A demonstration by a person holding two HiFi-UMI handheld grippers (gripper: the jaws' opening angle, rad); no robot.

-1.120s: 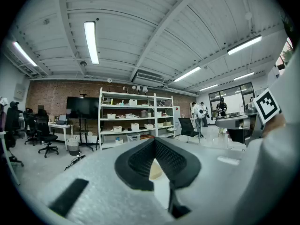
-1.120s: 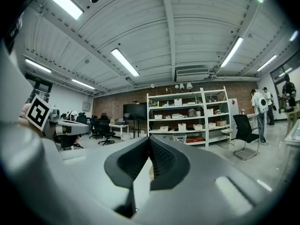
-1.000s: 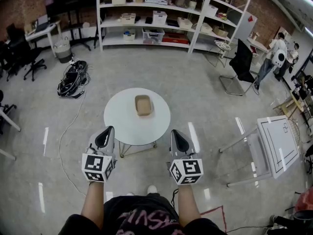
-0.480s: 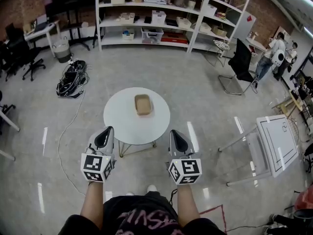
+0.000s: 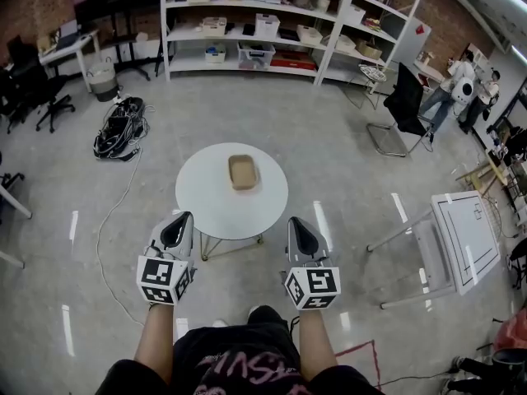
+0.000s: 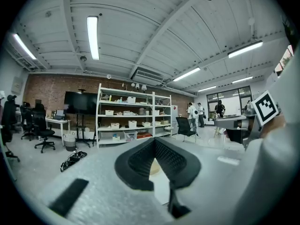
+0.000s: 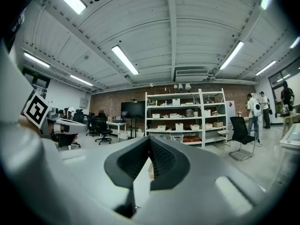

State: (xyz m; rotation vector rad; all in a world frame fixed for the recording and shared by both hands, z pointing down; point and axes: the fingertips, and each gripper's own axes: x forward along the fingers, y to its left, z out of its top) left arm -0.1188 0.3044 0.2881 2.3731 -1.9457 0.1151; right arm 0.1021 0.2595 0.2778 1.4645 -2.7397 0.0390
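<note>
Both grippers are held side by side at the near edge of a round white table (image 5: 206, 212), pointing at it from above the floor. My left gripper (image 5: 176, 221) is shut, its black jaws meeting at the tip with nothing between them; in its own view the left gripper (image 6: 153, 141) frames a shallow tan cardboard tray (image 6: 153, 167). My right gripper (image 5: 297, 225) is likewise shut and holds nothing, as the right gripper (image 7: 149, 138) shows in its own view. The tray (image 5: 242, 172) lies a little beyond the table's middle, well ahead of both grippers.
A long white shelving unit (image 5: 272, 31) with bins lines the far wall. A cable bundle (image 5: 115, 134) lies on the floor at left, near office chairs (image 5: 33, 97). A black chair (image 5: 403, 97) and a white table (image 5: 465, 241) stand at right, people (image 5: 461, 81) beyond.
Both grippers stay shut and in the same pose. The views have shifted slightly, and a dark knee now shows between the arms at the bottom.
</note>
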